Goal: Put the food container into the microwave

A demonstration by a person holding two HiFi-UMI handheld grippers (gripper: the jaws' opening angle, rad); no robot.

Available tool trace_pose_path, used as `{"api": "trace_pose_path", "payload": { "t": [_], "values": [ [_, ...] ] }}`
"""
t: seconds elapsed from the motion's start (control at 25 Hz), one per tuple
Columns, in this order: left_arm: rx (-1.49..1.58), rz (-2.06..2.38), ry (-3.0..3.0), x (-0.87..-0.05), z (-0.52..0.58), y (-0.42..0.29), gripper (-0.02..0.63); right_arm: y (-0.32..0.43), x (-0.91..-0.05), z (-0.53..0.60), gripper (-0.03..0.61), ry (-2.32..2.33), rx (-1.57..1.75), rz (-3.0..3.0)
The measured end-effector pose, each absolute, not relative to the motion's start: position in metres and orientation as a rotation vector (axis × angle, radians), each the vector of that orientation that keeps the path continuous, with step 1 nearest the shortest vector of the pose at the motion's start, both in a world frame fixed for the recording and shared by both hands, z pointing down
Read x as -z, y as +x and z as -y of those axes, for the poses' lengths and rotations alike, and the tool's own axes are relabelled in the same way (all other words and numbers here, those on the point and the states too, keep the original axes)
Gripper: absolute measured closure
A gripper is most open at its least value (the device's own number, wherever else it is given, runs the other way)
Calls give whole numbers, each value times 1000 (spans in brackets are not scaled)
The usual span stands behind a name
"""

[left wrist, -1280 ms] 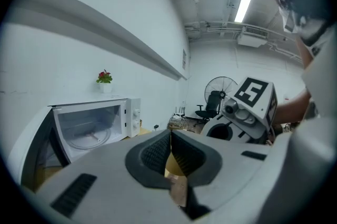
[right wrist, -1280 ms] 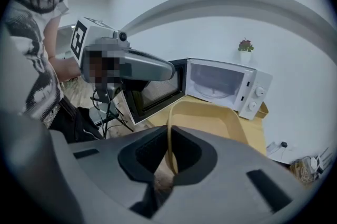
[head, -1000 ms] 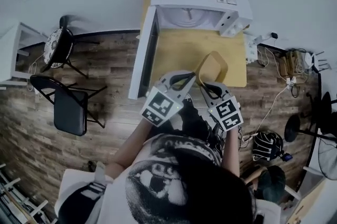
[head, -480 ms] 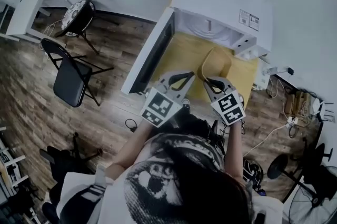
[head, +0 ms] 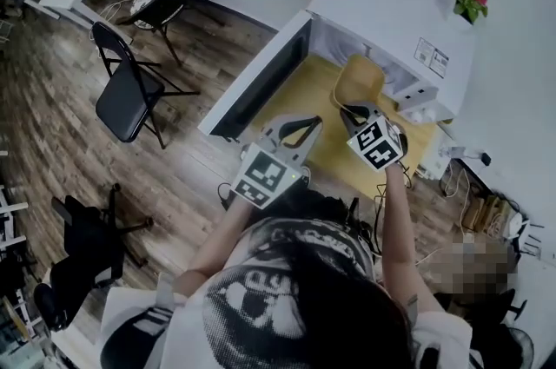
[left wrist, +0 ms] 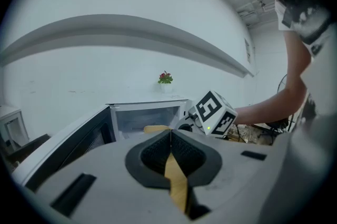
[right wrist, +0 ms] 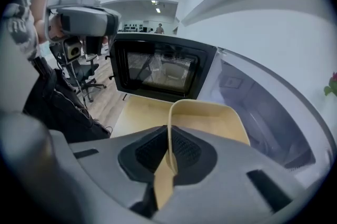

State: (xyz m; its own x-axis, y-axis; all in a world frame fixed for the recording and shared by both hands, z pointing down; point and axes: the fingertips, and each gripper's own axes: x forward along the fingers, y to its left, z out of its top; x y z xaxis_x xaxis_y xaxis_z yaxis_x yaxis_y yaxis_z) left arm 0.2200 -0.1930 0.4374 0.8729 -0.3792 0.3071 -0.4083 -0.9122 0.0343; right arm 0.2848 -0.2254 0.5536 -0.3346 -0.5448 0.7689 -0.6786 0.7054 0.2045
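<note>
The food container (head: pixel 358 82) hangs above the yellow tabletop (head: pixel 304 98), just in front of the microwave's (head: pixel 395 16) open mouth, right of centre in the head view. The right tool (head: pixel 355 110) is pinched narrow on the container's near rim, so the dish lies straight beyond its tips, toward the upper right of the frame where the cavity is. Its long axis seems to run away from the tool and toward the opening (open side up and tipped a little, as far as I can judge). The door (head: pixel 261 81) stands swung out at the left. The left tool (head: pixel 304 122), jaws together on nothing, sits just beside at lower left, so the right hand is the nearer.
</note>
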Motion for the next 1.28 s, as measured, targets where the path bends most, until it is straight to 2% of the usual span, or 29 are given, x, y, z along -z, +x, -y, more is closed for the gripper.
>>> {"api": "trace_pose_path", "payload": {
  "t": [0.36, 1.28],
  "values": [
    [-428, 736, 2924, -443, 191, 216, 612, 308, -591, 263, 552, 825, -91, 1942],
    [-444, 818, 2891, -456, 203, 194, 612, 347, -605, 368, 549, 1166, -87, 1839]
  ]
}}
